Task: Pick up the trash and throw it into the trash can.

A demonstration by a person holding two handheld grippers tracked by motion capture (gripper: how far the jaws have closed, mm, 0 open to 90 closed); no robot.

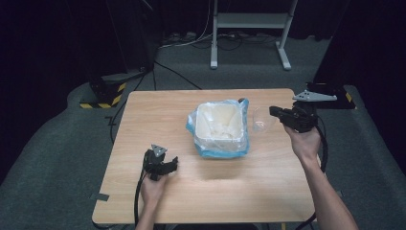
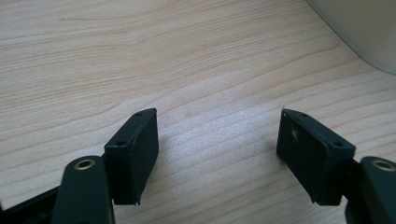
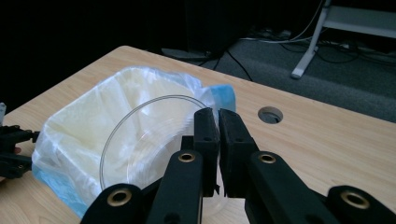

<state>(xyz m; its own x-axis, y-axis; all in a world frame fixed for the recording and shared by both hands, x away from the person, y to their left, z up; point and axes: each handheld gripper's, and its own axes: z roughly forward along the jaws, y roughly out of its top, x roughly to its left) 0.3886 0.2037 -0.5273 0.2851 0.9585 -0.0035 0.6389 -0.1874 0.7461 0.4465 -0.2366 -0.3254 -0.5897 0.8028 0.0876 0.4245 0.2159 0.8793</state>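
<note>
Nearest the camera, the left hand-held gripper [image 1: 162,163] sits low over the bare wood by the tabletop's [image 1: 143,110] near-left part, held in the person's left hand [image 1: 153,188]. In the left gripper view its jaws stand wide apart with nothing between them, and a pale curved wall shows at the upper right corner.

Over by the tabletop's right edge, toward the far side, the right hand-held gripper [image 1: 274,111] is held up in the right hand [image 1: 303,141]. Its jaws are pressed together on the rim of a clear plastic bowl [image 3: 140,144], which is tilted on edge, its mouth facing the bin.

At the middle of the tabletop stands a square white bin [image 1: 220,125] lined with a translucent bag [image 1: 209,152] with blue edges. A round hole [image 3: 270,114] in the wood lies just beyond the bin's far-right corner.
</note>
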